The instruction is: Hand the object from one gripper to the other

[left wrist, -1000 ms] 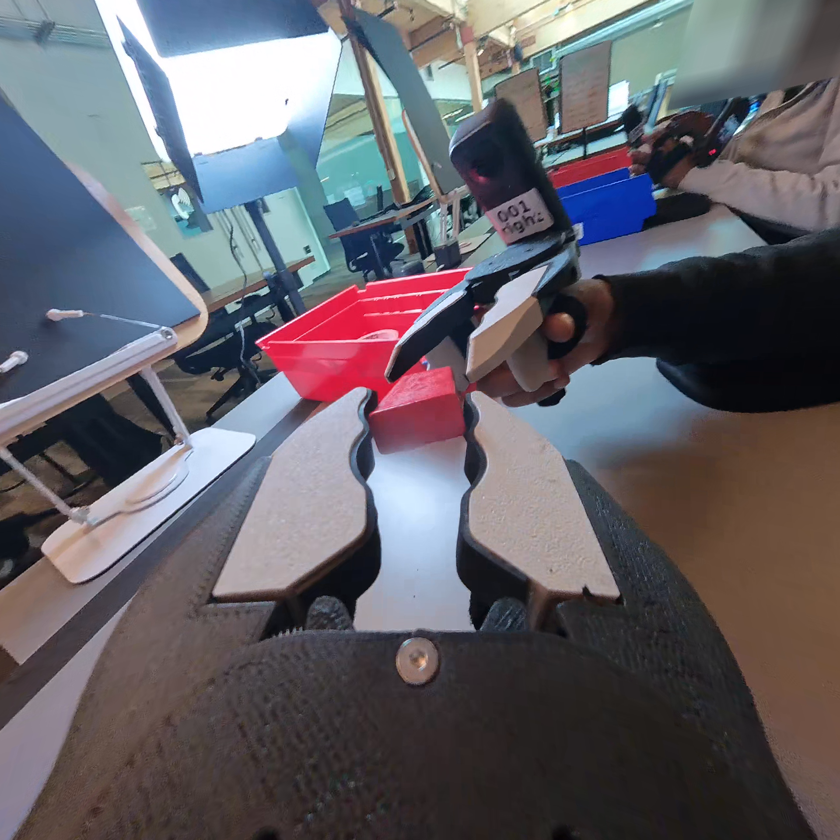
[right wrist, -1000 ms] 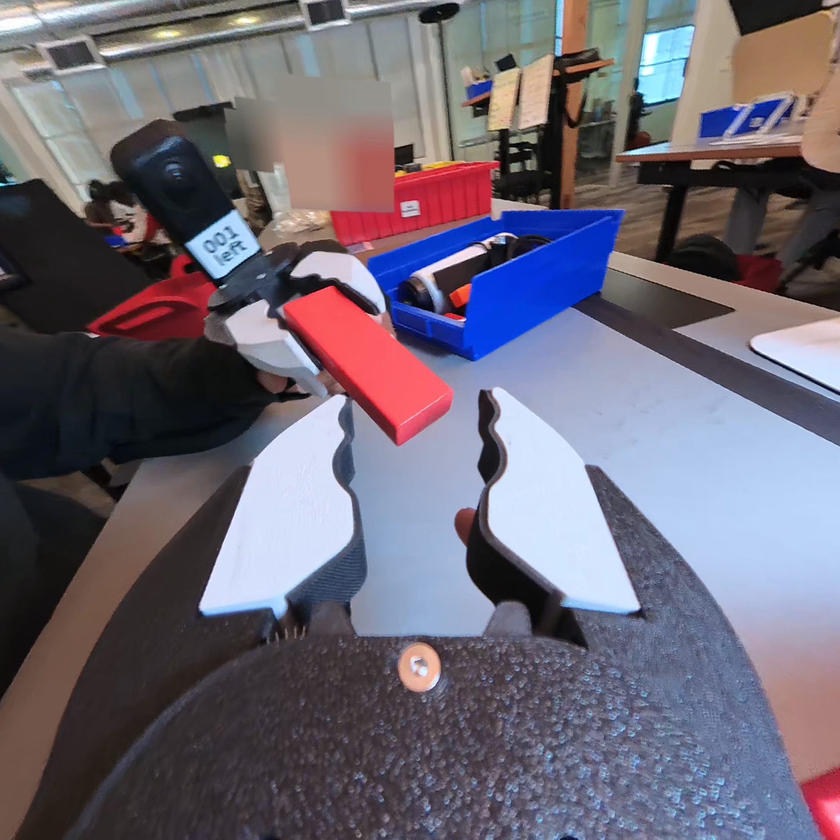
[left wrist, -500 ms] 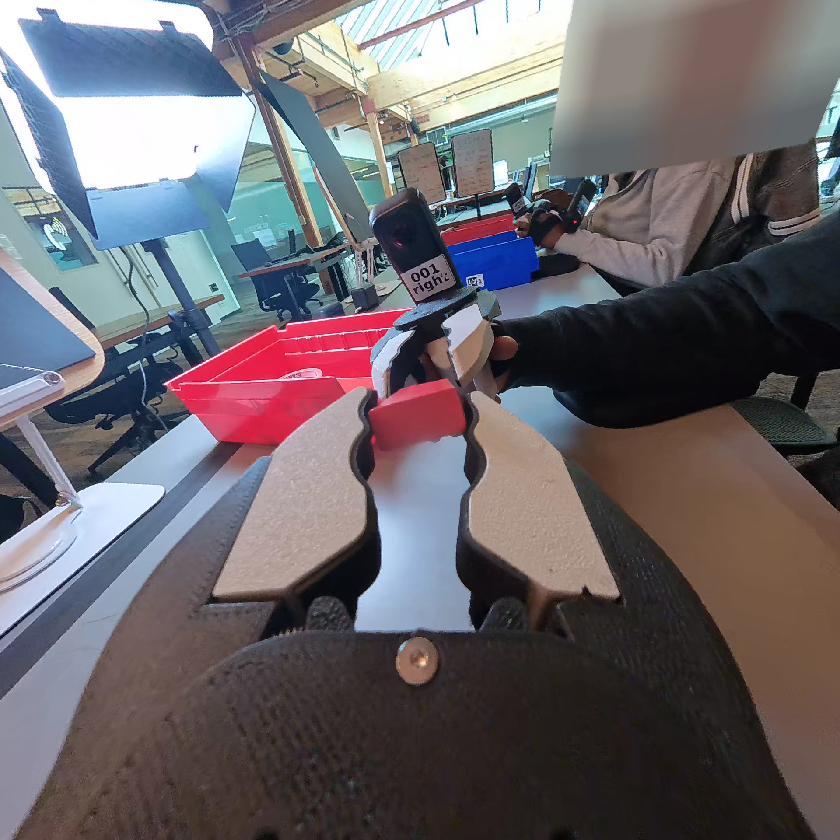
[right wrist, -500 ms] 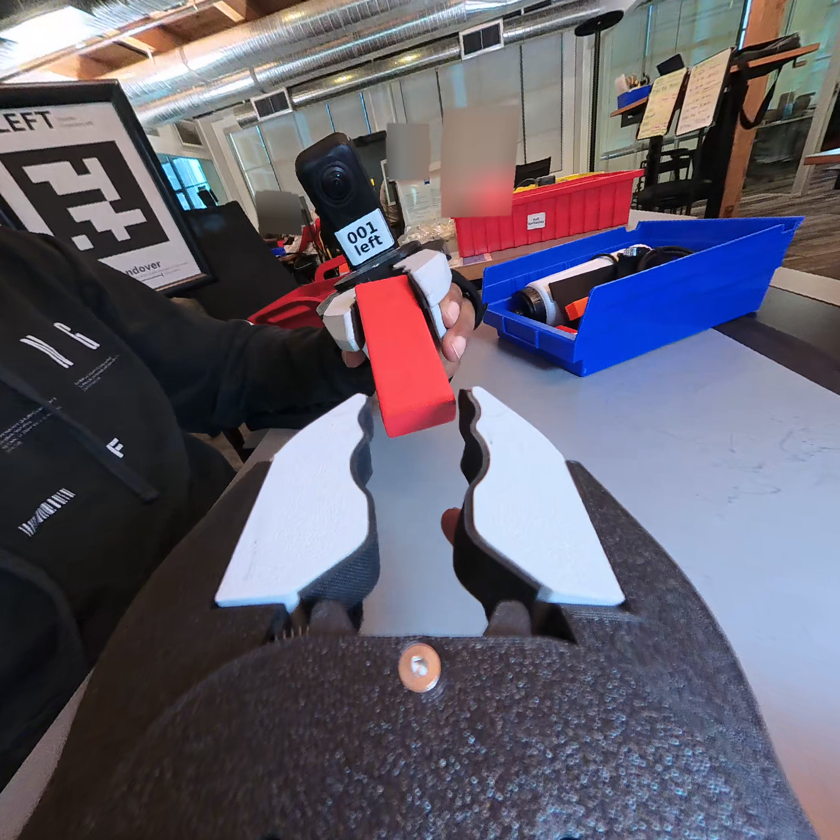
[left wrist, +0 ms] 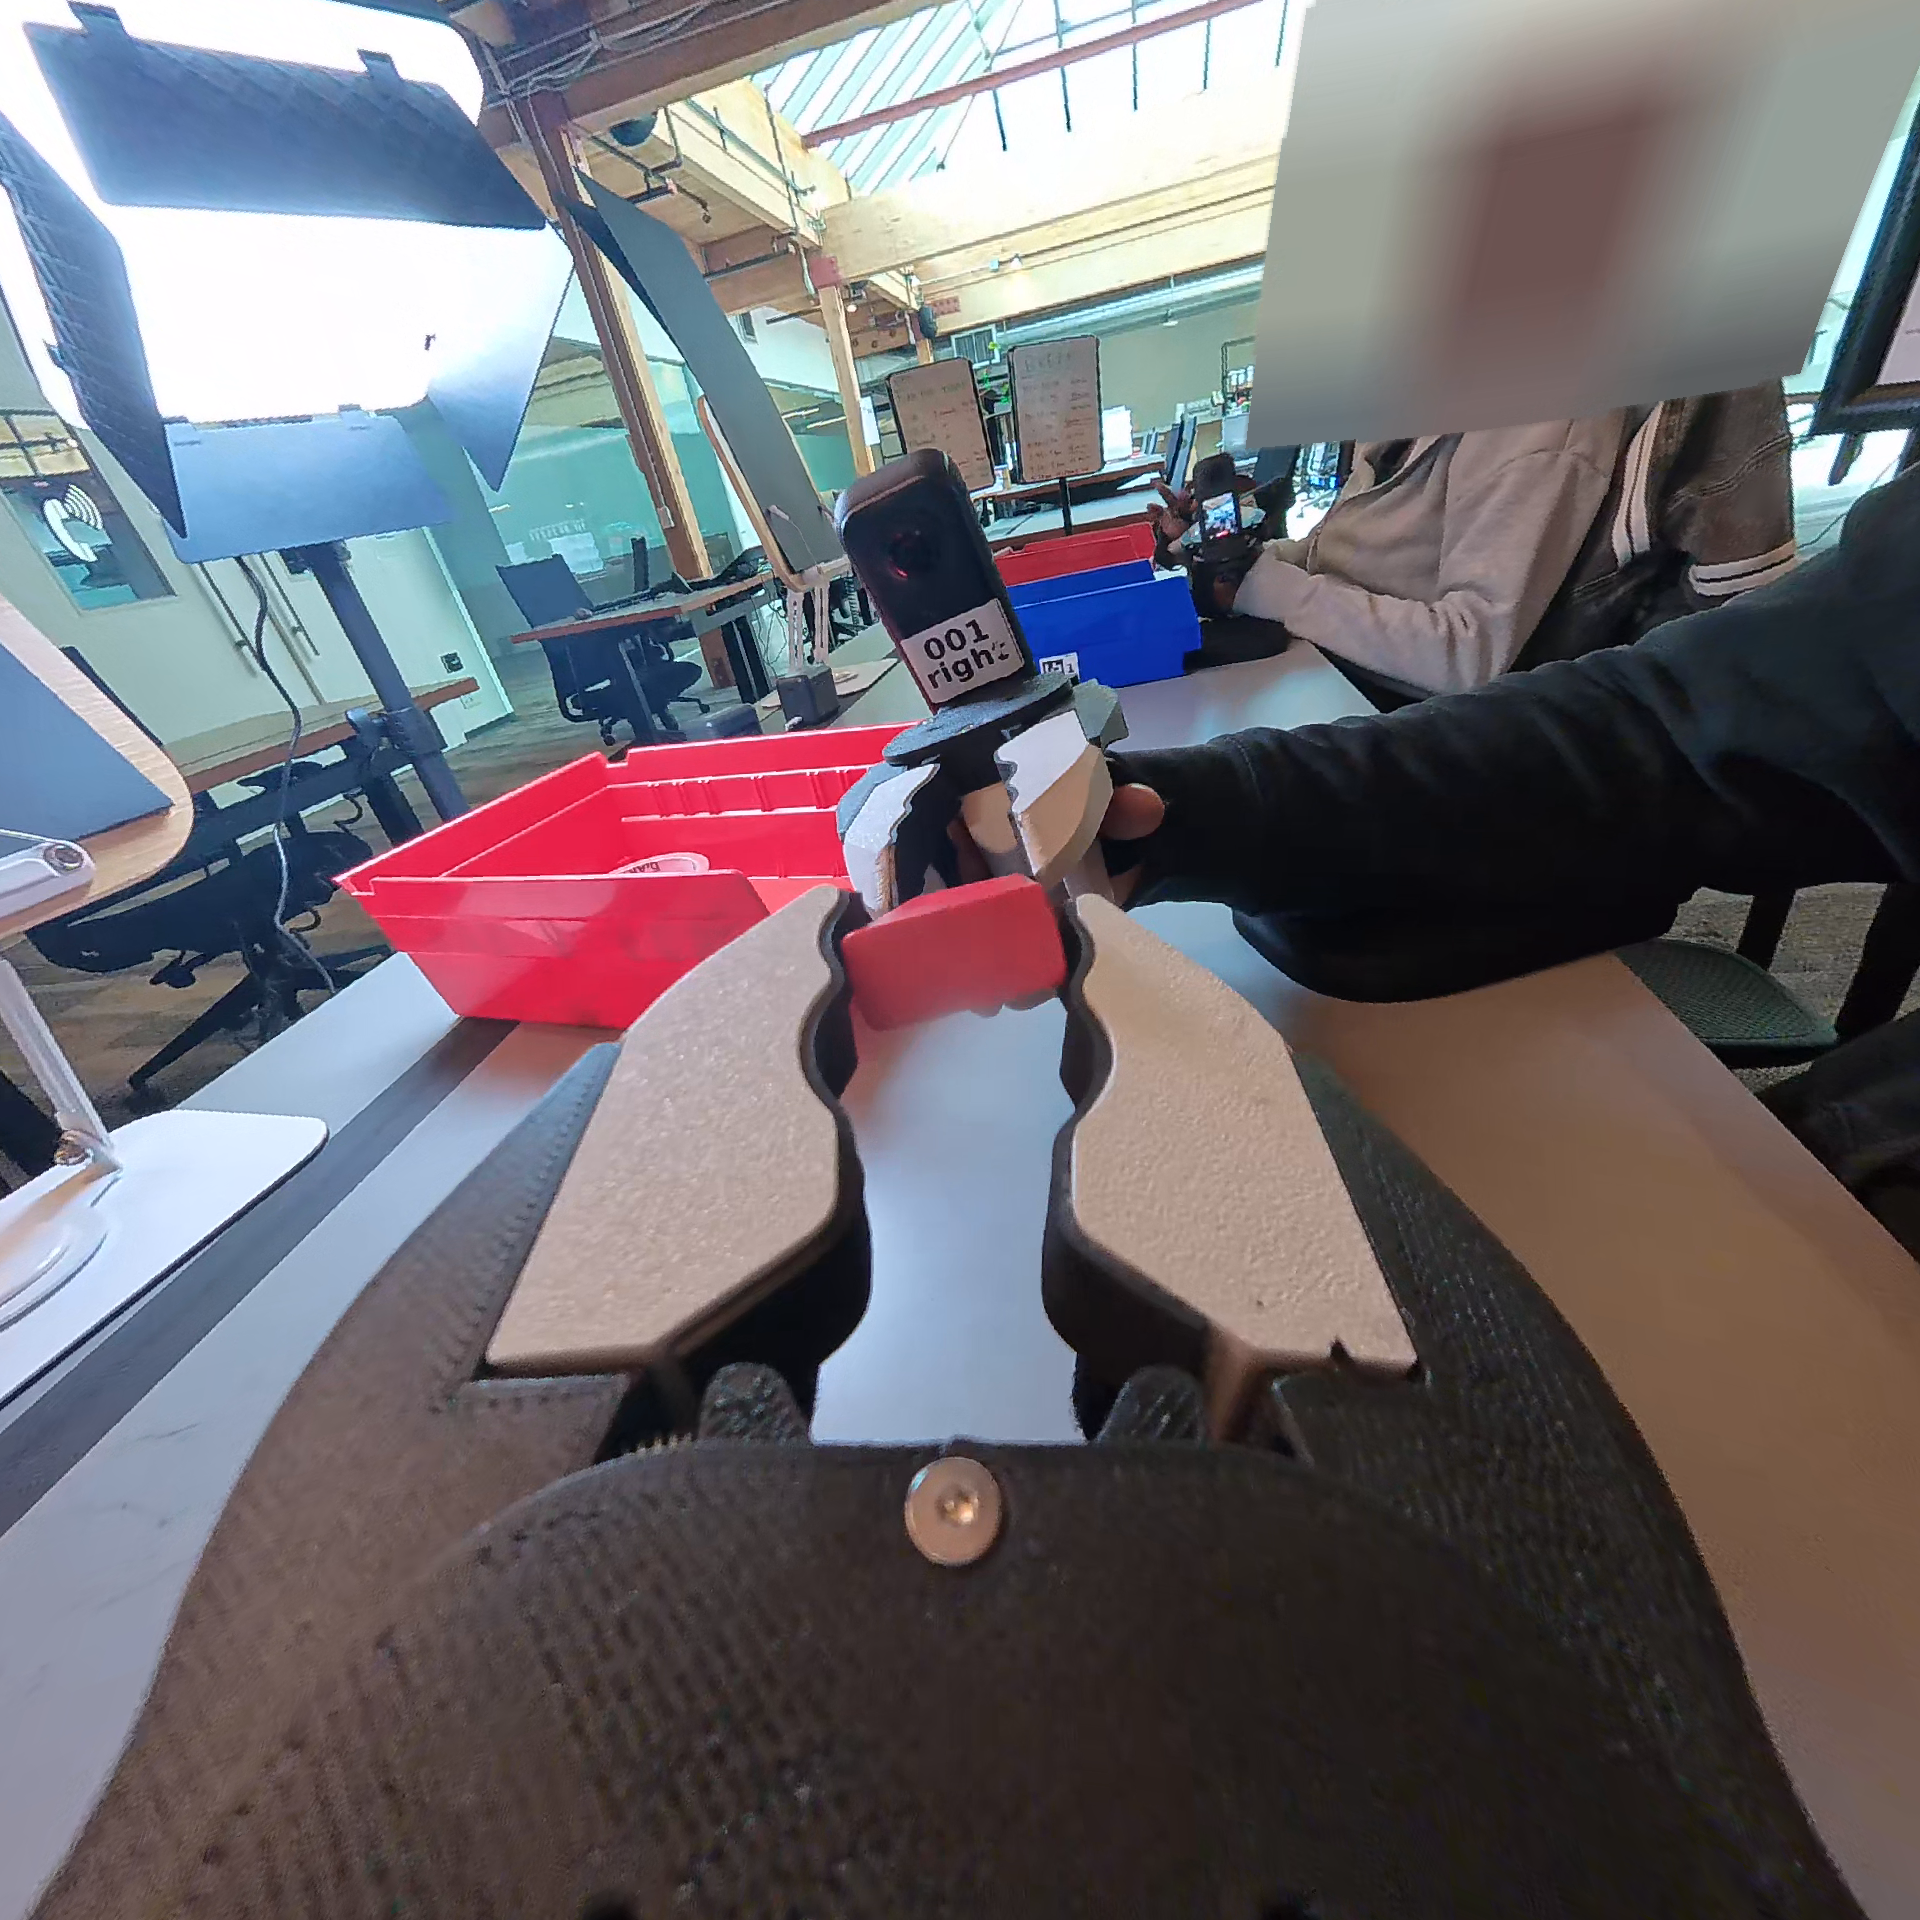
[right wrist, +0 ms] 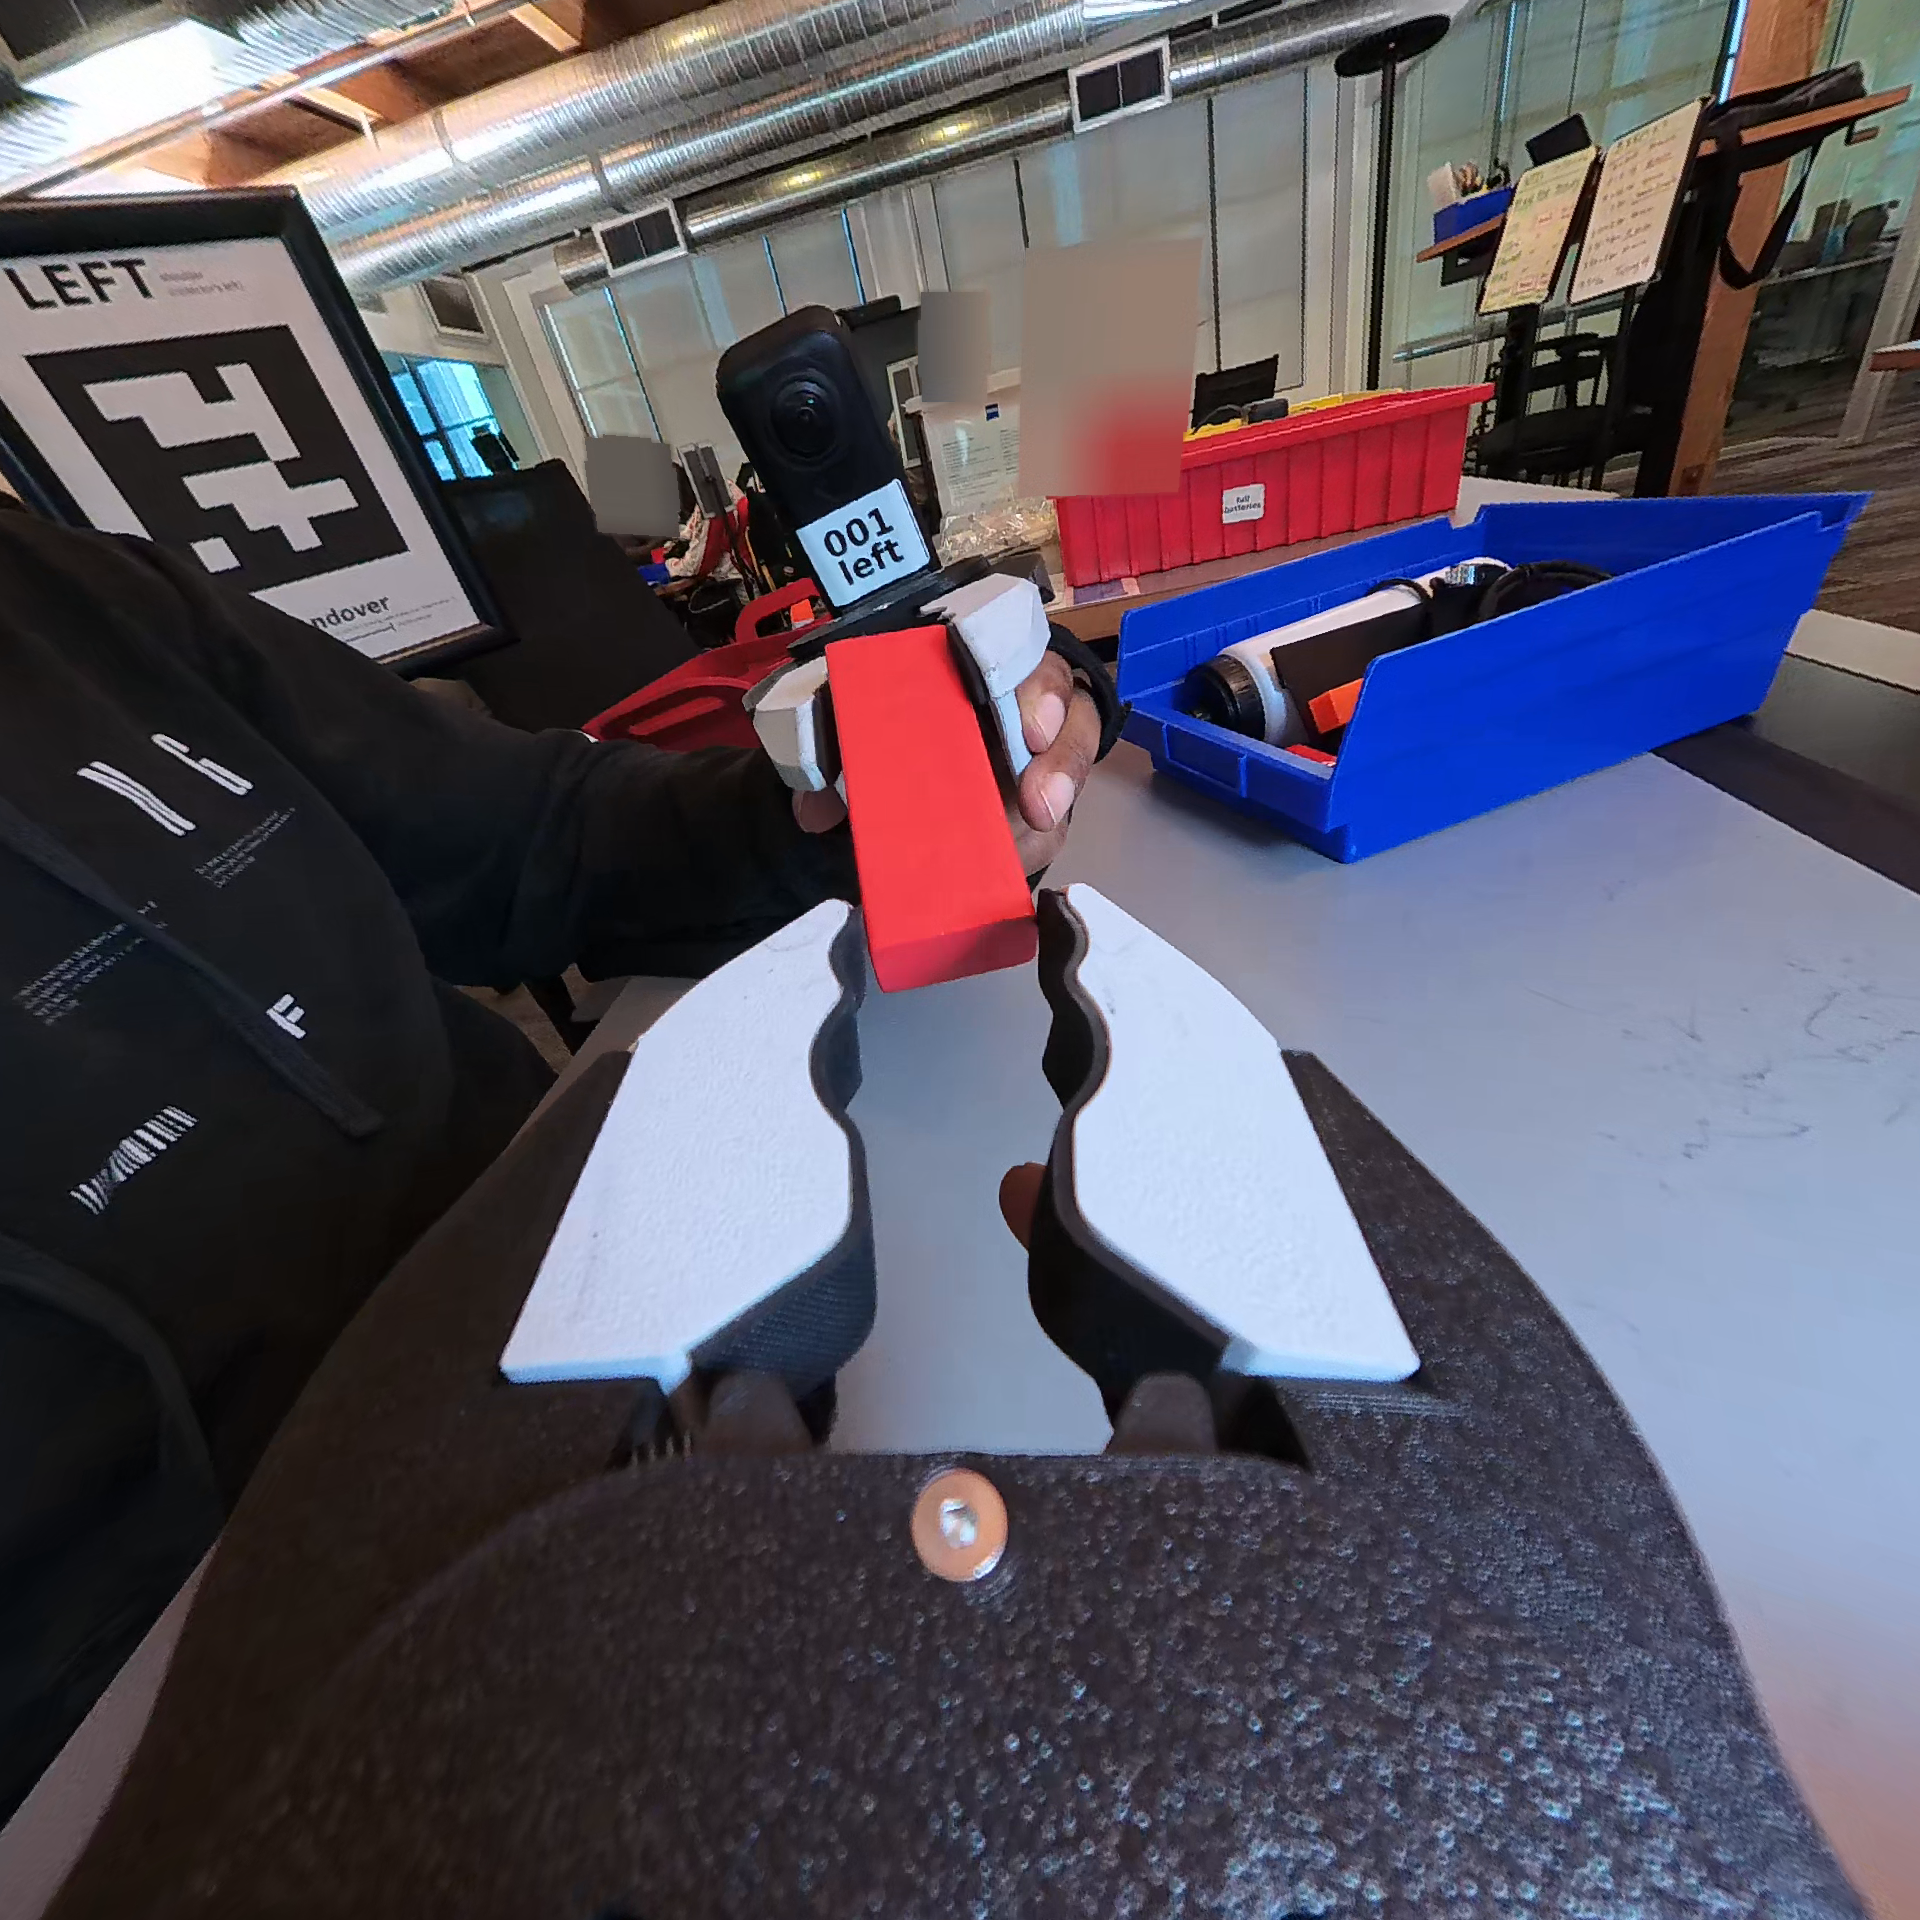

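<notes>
The left gripper (left wrist: 956,935) is clamping one end of a long red block (left wrist: 954,961), its two fingers pressing against the block's sides. Seen from the right wrist view, that same left gripper (right wrist: 904,686) is holding the block (right wrist: 925,821) up off the grey table (right wrist: 1507,1039), with the bar slanting down toward the camera.

The right gripper (right wrist: 951,925) is sitting with its fingers parted about the width of the block's free end, which is lying just between the fingertips (right wrist: 1081,935). Whether the pads are actually touching the block cannot be told, though a thin gap seems to be showing on each side. In the left wrist view the right gripper (left wrist: 977,831) is facing the block from the far end, fingers spread.

Beyond the block, to its right in the right wrist view, a blue bin (right wrist: 1507,717) is resting on the table, holding a white cylinder and dark items. In the left wrist view a red bin (left wrist: 582,883) is standing on the table left of the block.
</notes>
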The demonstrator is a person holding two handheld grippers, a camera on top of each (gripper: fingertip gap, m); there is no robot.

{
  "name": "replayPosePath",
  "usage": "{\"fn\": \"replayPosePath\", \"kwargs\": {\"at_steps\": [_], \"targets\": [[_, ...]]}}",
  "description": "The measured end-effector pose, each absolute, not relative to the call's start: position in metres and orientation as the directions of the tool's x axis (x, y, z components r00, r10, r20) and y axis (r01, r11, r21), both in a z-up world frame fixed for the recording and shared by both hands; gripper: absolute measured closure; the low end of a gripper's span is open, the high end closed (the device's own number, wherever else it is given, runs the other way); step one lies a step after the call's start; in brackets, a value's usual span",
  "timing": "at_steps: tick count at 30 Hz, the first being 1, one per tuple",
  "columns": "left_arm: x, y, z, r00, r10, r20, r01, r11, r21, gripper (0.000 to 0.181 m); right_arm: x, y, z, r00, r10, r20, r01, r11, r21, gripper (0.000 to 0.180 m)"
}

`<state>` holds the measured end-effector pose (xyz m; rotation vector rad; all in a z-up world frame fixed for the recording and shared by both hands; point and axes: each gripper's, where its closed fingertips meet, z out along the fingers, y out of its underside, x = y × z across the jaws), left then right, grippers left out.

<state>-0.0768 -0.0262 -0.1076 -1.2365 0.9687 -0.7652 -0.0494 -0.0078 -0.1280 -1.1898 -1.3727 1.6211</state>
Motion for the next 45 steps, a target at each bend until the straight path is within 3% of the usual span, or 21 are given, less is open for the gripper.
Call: {"fn": "replayPosePath", "kwargs": {"at_steps": [13, 19, 30, 40, 45], "targets": [[-0.08, -0.021, -0.114, 0.429, -0.893, -0.135, -0.03, 0.135, -0.99, 0.143, -0.048, -0.004, -0.122, -0.305, 0.941, -0.144, 0.107, -0.117, -0.987, 0.149], [-0.083, -0.005, -0.148, 0.445, -0.893, -0.07, -0.14, 0.008, -0.99, 0.118, -0.046, 0.002, -0.127, -0.253, 0.967, -0.004, 0.247, 0.061, -0.967, 0.149], [-0.093, 0.008, -0.167, 0.494, -0.863, -0.103, -0.216, -0.007, -0.976, 0.114, -0.036, 0.031, -0.109, -0.239, 0.926, 0.294, 0.528, 0.378, -0.761, 0.149], [-0.105, 0.022, -0.17, 0.574, -0.807, -0.139, -0.224, 0.009, -0.975, 0.117, -0.036, 0.043, -0.071, -0.289, 0.784, 0.55, 0.634, 0.587, -0.503, 0.149], [-0.112, 0.026, -0.157, 0.62, -0.763, -0.182, -0.206, 0.065, -0.976, 0.124, -0.038, 0.039, -0.068, -0.294, 0.772, 0.564, 0.633, 0.599, -0.49, 0.148]]}}
